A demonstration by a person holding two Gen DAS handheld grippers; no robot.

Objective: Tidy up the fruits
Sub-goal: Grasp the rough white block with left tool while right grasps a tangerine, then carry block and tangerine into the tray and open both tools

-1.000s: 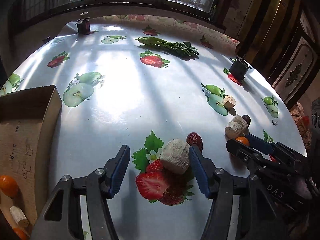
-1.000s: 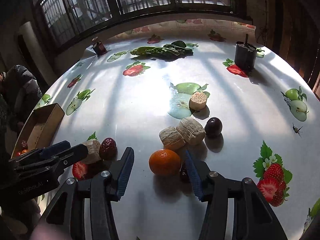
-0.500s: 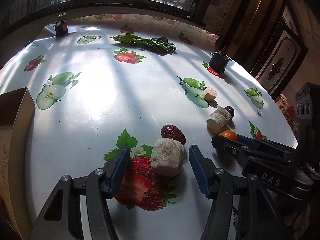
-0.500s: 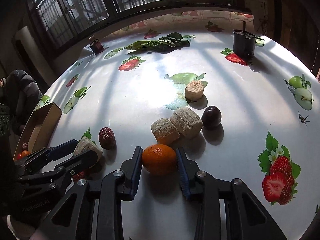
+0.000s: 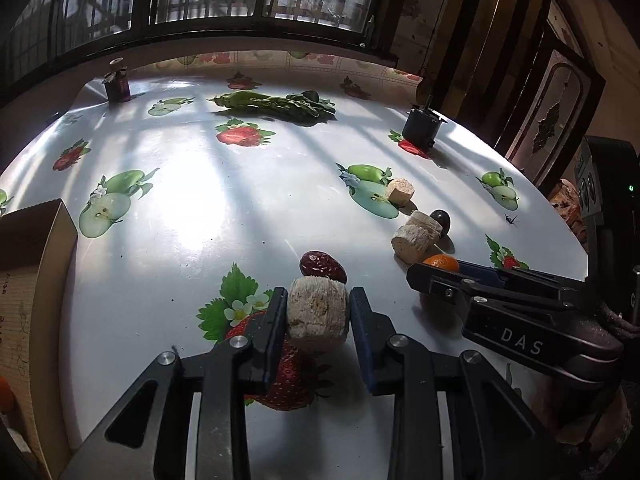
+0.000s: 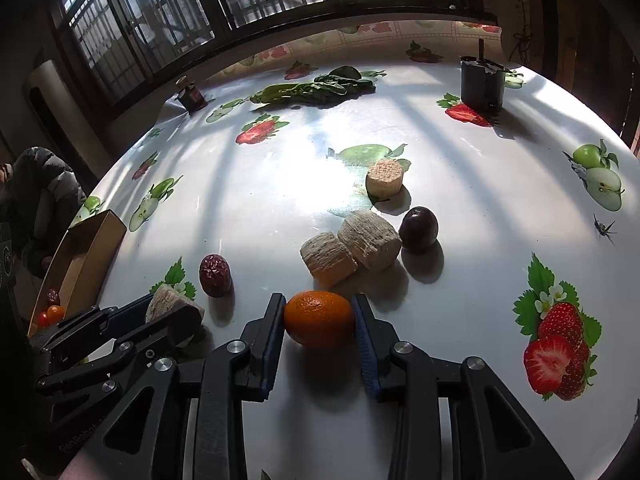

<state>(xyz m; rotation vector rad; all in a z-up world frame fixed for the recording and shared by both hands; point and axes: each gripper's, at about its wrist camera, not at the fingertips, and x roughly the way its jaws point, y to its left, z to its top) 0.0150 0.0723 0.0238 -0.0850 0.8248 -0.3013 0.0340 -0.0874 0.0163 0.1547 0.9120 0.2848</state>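
Showing in the cardboard box point(image 6: 86, 258) small tomatoes point(image 6: 52, 314) (a red date point(image 6: 53, 297) too).

Home dining room, by look of it. Round table point(image 5: 248, 216) under glossy oilcloth printed with strawberries and apples. Barred windows point(image 6: 168, 20) run along curved wall behind table, daylight throwing bar shadows across cloth. Dark wooden door with ornate glass panel point(image 5: 556, 120) at right. Household clutter on table: bunch of leafy greens point(image 5: 276, 102), small dark jar point(image 5: 117, 86), black container point(image 6: 482, 82), cardboard box point(image 6: 86, 256) at table edge. Person's padded sleeve point(image 6: 44, 184) at left.
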